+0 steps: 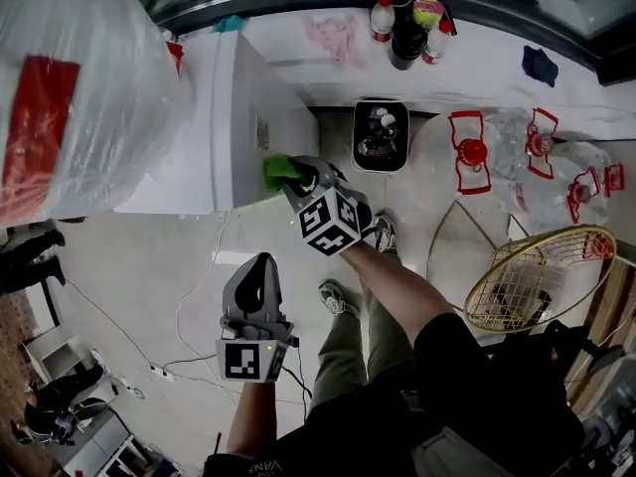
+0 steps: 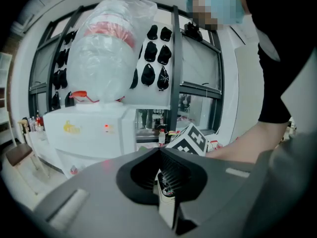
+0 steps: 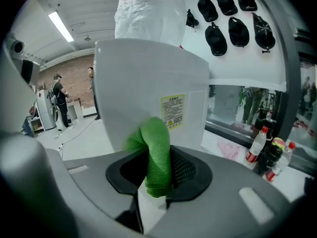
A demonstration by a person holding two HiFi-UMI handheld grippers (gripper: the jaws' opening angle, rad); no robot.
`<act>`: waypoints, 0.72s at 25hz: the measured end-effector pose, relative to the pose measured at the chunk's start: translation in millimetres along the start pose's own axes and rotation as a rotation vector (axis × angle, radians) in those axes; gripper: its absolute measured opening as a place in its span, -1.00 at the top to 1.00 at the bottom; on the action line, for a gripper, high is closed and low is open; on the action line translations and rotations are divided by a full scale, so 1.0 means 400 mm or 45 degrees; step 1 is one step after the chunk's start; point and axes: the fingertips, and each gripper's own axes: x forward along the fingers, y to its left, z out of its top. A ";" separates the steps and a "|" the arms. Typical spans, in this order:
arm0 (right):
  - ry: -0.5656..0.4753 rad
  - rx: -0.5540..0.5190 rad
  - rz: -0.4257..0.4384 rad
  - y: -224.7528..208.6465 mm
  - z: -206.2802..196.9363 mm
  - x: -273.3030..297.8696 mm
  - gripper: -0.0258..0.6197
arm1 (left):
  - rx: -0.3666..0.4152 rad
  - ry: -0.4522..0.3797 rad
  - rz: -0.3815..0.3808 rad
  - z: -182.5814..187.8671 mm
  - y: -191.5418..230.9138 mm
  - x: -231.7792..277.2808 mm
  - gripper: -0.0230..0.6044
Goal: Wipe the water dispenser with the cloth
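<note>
The right tongs (image 1: 301, 181) are clamped on a folded green cloth (image 1: 282, 171), whose nubby terry bulges out between the two jaws and presses against the smooth white side panel of the water dispenser (image 1: 243, 117). In the right gripper view the cloth (image 3: 156, 157) meets that flat panel just below a yellow warning label (image 3: 172, 111), near the panel's lower edge. The dispenser is a square-cornered box, and a large bottle wrapped in a crinkled clear plastic bag (image 1: 75, 87) stands on top of it.

The left tongs (image 1: 256, 272) hang well apart from the dispenser over bare pale floor (image 1: 139, 256), jaws pressed together with nothing between them. The left gripper view shows the ribbed pads (image 2: 171, 170) meeting.

Open floor lies on the person's left, crossed only by thin cables (image 1: 189, 316). The right side is tighter: a small dark bin (image 1: 381, 135) stands against the wall near the dispenser's corner, clear jugs with red handles (image 1: 537, 162) lie beyond it, and a round gold wire guard (image 1: 542, 276) sits close by the person's right side.
</note>
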 end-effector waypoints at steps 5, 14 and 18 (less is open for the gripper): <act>0.037 -0.052 -0.018 -0.126 0.048 0.080 0.58 | -0.041 -0.016 0.049 0.023 0.025 0.054 0.92; 0.122 -0.108 -0.078 -0.330 0.091 0.217 0.58 | -0.109 0.016 0.109 0.019 0.051 0.127 0.92; 0.128 -0.097 -0.117 -0.389 0.108 0.254 0.58 | -0.119 0.021 0.104 0.017 0.053 0.140 0.92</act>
